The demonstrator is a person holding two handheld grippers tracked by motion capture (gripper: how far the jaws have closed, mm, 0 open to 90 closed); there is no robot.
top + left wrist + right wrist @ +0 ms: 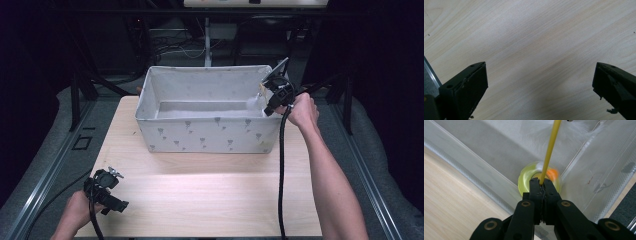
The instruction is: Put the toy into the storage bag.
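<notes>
A thin yellow stick (pixel 550 150) is pinched between the closed jaws of the right gripper (pixel 541 183), over the right corner of the fabric box (pixel 210 134). White feathers (pixel 554 131) and a yellow ring (pixel 525 180) are seen just beyond it. The left gripper (pixel 540 82) is held over the wooden surface (pixel 529 37), jaws spread with nothing between them.

The bin (pixel 207 131) sits on the counter (pixel 200 195), well beyond the left hand-held gripper (pixel 116 204). The stick toy (pixel 550 147) hangs inside the bin's corner, below the right hand-held gripper (pixel 541 183).

A pale wooden table (pixel 210 195) stands under bright light from above, its grain washed almost white near the middle; grey carpeted floor (pixel 45 165) spreads on both sides, crossed by metal rails (pixel 50 172). Beyond it the room is dark; black frame legs (pixel 75 100) and loose cables (pixel 175 50) show there.
</notes>
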